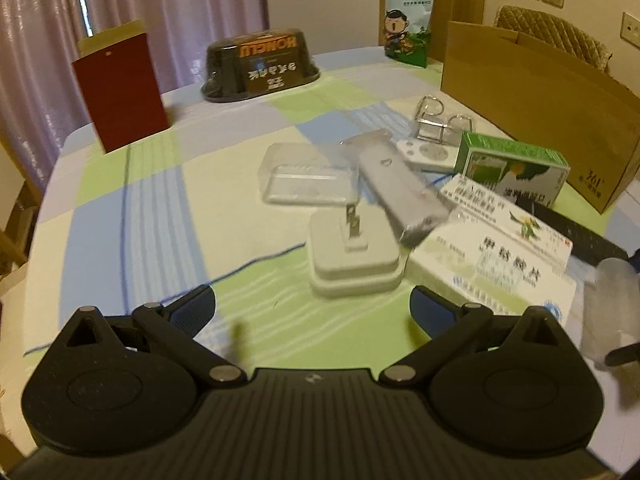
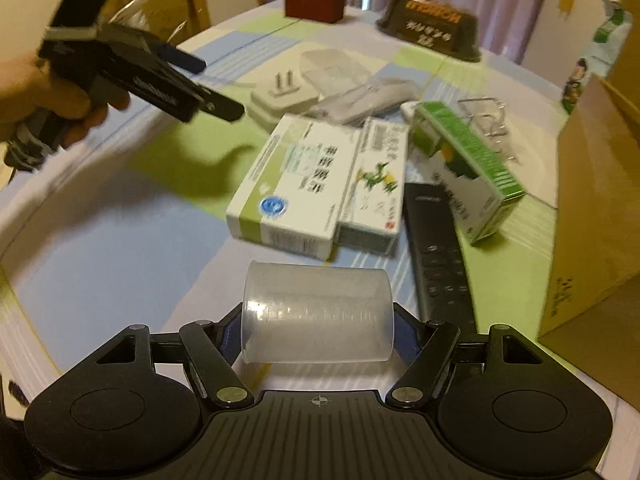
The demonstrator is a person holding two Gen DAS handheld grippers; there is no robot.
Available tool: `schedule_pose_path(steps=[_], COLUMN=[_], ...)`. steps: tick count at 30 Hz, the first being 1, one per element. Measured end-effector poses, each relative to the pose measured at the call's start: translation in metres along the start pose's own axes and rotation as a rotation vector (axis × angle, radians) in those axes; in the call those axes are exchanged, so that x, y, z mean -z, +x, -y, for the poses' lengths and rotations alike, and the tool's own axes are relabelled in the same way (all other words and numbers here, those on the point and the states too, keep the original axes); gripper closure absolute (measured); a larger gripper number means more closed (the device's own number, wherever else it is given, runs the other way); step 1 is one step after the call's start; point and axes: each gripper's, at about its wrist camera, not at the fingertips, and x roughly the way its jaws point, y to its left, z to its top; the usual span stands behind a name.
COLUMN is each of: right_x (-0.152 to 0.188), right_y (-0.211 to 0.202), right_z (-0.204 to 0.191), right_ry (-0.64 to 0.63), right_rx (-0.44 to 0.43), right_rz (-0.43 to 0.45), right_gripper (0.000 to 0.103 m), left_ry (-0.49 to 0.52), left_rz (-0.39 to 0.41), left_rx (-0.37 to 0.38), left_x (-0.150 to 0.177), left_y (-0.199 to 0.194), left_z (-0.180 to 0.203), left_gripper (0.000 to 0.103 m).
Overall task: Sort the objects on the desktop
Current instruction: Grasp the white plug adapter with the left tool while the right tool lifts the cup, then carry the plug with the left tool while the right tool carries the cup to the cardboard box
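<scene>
My right gripper (image 2: 318, 326) is shut on a translucent plastic cup (image 2: 316, 296) lying sideways between its fingers, low over the near part of the table. The cup (image 1: 610, 304) also shows at the right edge of the left wrist view. My left gripper (image 1: 314, 308) is open and empty, just short of a white plug adapter (image 1: 352, 256). From the right wrist view, the left gripper (image 2: 216, 88) hovers at upper left in a person's hand (image 2: 40, 96). Medicine boxes (image 2: 296, 188) lie in a cluster mid-table, with a green box (image 2: 468, 164) and a black remote (image 2: 436, 256) beside them.
A brown cardboard box (image 2: 600, 208) stands at the right. A red box (image 1: 124, 92), a black lidded container (image 1: 260, 66) and a snack bag (image 1: 408, 12) stand at the far side. A clear plastic case (image 1: 308, 178), a grey wrapped item (image 1: 400, 192) and a clear holder (image 1: 440, 120) lie behind the adapter.
</scene>
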Motion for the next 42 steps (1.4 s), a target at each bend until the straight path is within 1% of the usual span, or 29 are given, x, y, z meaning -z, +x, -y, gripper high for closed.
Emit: schedule_pose_path(steps=[3, 4, 8, 9, 12, 14, 16, 20, 22, 25, 30, 33, 34, 35, 38, 42], right_x=[-0.004, -0.006, -0.013, -0.016, -0.025, -0.028, -0.028, -0.029, -0.032, -0.038, -0.045, -0.049, -0.051, -0.052, -0.057, -0.068], right_y=[-0.013, -0.019, -0.042, -0.047, -0.056, -0.059, -0.059, -0.054, -0.05, -0.047, -0.044, -0.043, -0.043, -0.043, -0.044, -0.051], right_z=[0.005, 0.008, 0.016, 0.022, 0.032, 0.032, 0.028, 0.016, 0.016, 0.018, 0.02, 0.018, 0.017, 0.016, 0.014, 0.015], right_ry=[0.016, 0.002, -0.099, -0.096, -0.02, 0.051, 0.094, 0.131, 0.157, 0.195, 0.229, 0.24, 0.24, 0.242, 0.245, 0.248], right_rx=[0.023, 0.032, 0.117, 0.143, 0.176, 0.166, 0.151, 0.133, 0.137, 0.149, 0.162, 0.17, 0.172, 0.176, 0.188, 0.205], right_rz=[0.02, 0.032, 0.098, 0.11, 0.152, 0.167, 0.171, 0.169, 0.163, 0.162, 0.169, 0.172, 0.172, 0.174, 0.187, 0.215], right_gripper=[0.032, 0.032, 0.032, 0.032, 0.032, 0.032, 0.032, 0.032, 0.032, 0.032, 0.032, 0.032, 0.032, 0.032, 0.032, 0.032], left_ry=[0.002, 0.001, -0.014, -0.02, -0.046, -0.075, -0.079, -0.019, 0.018, 0.053, 0.088, 0.096, 0.091, 0.085, 0.075, 0.081], left_rz=[0.001, 0.002, 0.006, 0.01, 0.01, -0.002, -0.013, -0.038, -0.049, -0.057, -0.051, -0.056, -0.061, -0.066, -0.079, -0.075], left_rx=[0.021, 0.028, 0.057, 0.058, 0.049, 0.052, 0.058, 0.051, 0.037, 0.021, 0.049, 0.074, 0.085, 0.093, 0.095, 0.095], left_x=[-0.007, -0.009, -0.015, -0.017, -0.022, -0.025, -0.026, -0.025, -0.023, -0.021, -0.022, -0.025, -0.026, -0.027, -0.03, -0.03], left_y=[0.013, 0.017, 0.029, 0.031, 0.039, 0.044, 0.048, 0.051, 0.053, 0.055, 0.055, 0.056, 0.056, 0.056, 0.056, 0.044], left_z=[0.001, 0.001, 0.003, 0.002, -0.001, -0.006, -0.008, 0.0, 0.005, 0.008, 0.009, 0.01, 0.009, 0.008, 0.006, -0.002], left_gripper=[0.001, 0.001, 0.001, 0.001, 0.001, 0.005, 0.005, 0.006, 0.008, 0.008, 0.02, 0.031, 0.038, 0.04, 0.041, 0.041])
